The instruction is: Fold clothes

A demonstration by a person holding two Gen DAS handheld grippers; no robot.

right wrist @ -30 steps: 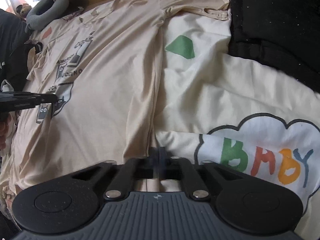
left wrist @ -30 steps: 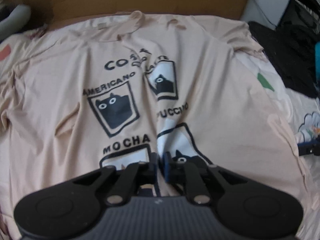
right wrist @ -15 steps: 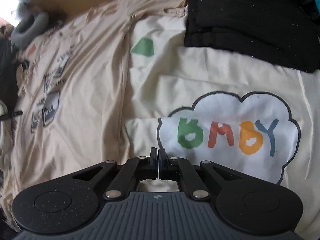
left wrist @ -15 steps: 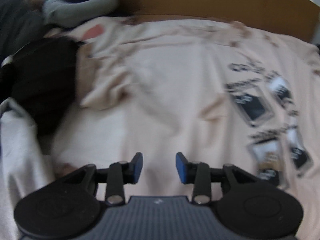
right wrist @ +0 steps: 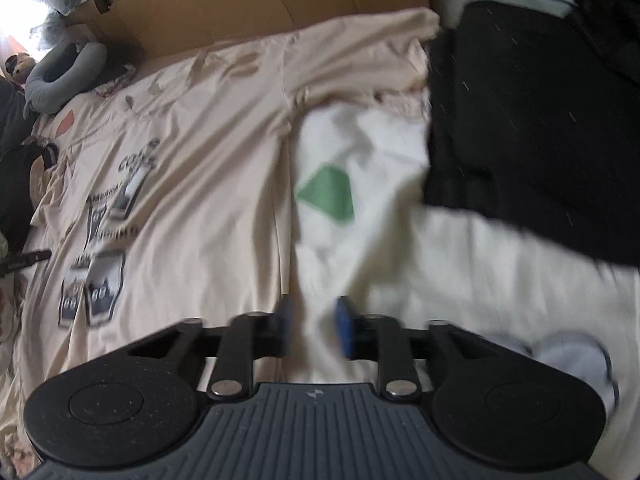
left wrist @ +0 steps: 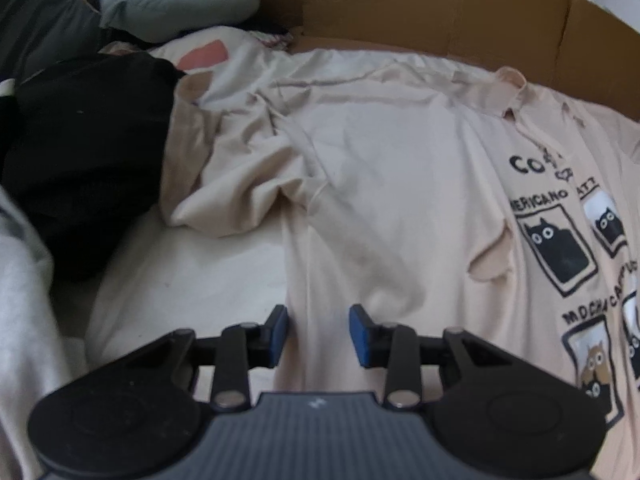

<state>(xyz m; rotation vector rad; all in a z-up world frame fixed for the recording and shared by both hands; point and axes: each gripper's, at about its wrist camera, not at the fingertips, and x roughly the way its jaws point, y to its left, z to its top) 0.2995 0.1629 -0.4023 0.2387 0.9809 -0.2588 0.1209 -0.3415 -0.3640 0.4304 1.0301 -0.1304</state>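
A beige T-shirt (left wrist: 380, 180) with black cat and coffee prints lies spread flat, front up, on a white bedsheet (left wrist: 192, 280). My left gripper (left wrist: 318, 336) hovers low over the shirt's left side edge, below the crumpled left sleeve (left wrist: 240, 184). Its jaws are closing, with the edge fabric between the blue pads, which stand apart from it. In the right wrist view the same T-shirt (right wrist: 200, 200) fills the left half. My right gripper (right wrist: 315, 324) is at the shirt's right side edge, its jaws opening, with only the white sheet between the pads.
Black clothing (left wrist: 80, 140) lies left of the shirt, and another black pile (right wrist: 520, 120) lies to its right. A cardboard wall (left wrist: 440, 8) backs the bed, with a grey neck pillow (left wrist: 176, 4) at the far left. A green patch (right wrist: 328, 194) marks the sheet.
My left gripper moved from the printed middle of the shirt to its left side edge and its jaws came apart. My right gripper, shut before, now has its jaws apart.
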